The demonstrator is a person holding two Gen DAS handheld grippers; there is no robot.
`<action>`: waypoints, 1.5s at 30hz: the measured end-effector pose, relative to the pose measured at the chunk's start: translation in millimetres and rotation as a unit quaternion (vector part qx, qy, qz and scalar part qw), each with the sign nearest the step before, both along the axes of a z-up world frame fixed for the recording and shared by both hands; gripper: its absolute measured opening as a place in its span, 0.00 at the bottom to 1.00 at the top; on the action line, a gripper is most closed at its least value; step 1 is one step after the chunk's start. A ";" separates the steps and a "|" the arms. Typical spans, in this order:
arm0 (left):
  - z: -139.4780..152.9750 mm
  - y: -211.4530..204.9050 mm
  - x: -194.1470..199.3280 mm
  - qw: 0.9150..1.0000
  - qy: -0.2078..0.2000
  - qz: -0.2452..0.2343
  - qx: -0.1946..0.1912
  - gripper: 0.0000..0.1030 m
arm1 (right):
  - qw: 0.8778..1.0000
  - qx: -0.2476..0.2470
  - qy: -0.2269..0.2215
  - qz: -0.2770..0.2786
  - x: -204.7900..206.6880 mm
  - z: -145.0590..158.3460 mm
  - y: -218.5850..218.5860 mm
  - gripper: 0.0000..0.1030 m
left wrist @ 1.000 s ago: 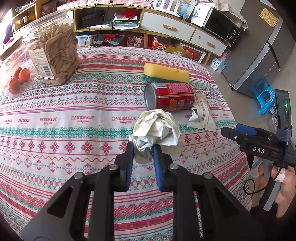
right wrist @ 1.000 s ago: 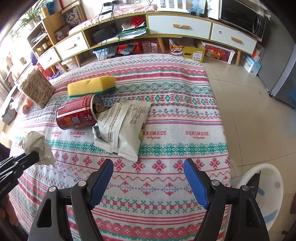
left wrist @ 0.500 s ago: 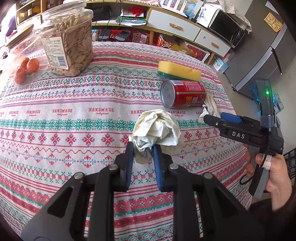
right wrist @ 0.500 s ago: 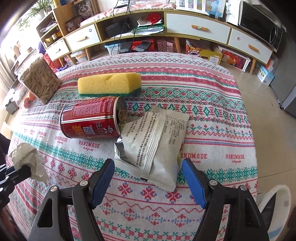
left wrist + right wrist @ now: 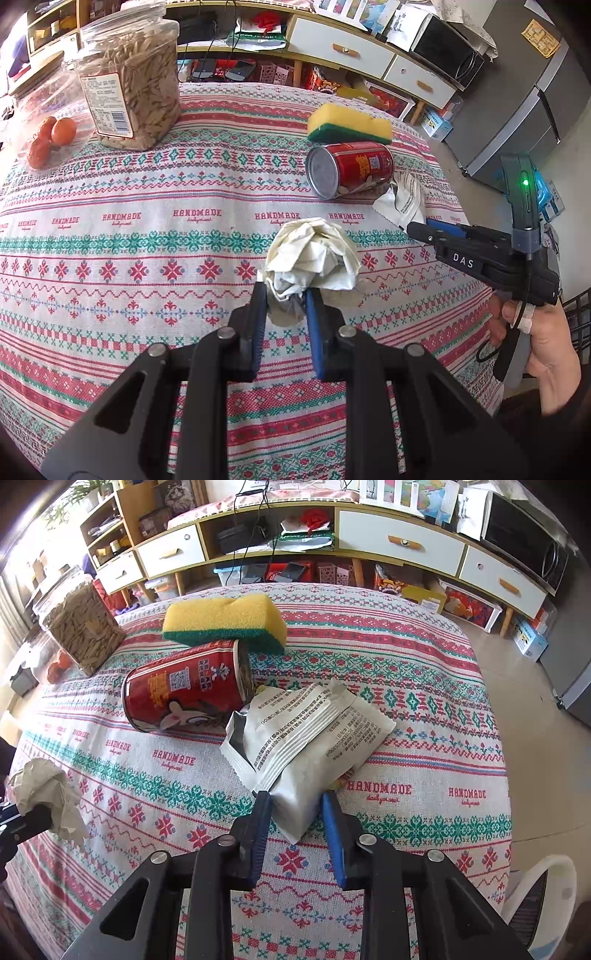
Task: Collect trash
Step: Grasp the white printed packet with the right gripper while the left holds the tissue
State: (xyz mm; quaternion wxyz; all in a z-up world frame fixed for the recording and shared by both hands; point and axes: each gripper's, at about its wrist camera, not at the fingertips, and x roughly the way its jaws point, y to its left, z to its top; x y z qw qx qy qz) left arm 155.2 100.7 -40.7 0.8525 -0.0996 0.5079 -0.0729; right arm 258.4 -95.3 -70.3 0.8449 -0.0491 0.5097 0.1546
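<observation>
My left gripper (image 5: 284,299) is shut on a crumpled white tissue (image 5: 314,258) and holds it above the patterned tablecloth; the tissue also shows at the left of the right wrist view (image 5: 44,794). My right gripper (image 5: 297,805) has its jaws closed on the near corner of a torn silver snack wrapper (image 5: 306,738), which lies on the cloth. A red can (image 5: 184,690) lies on its side beside the wrapper. The can (image 5: 351,168) and the wrapper (image 5: 402,199) show in the left wrist view, with my right gripper (image 5: 417,227) at the wrapper.
A yellow and green sponge (image 5: 225,622) lies behind the can. A clear jar of seeds (image 5: 129,74) and small oranges (image 5: 51,136) stand at the far left. A white bin (image 5: 539,897) sits on the floor off the table's right edge.
My right gripper moved forward over the table and its jaws narrowed onto the wrapper's near corner. My left gripper kept hold of the tissue and shifted slightly.
</observation>
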 end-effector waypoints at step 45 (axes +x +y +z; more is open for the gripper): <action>-3.5 -3.4 -3.9 1.000 0.003 0.001 0.023 0.22 | 0.999 -0.016 -0.027 0.004 3.9 -3.0 7.1 0.31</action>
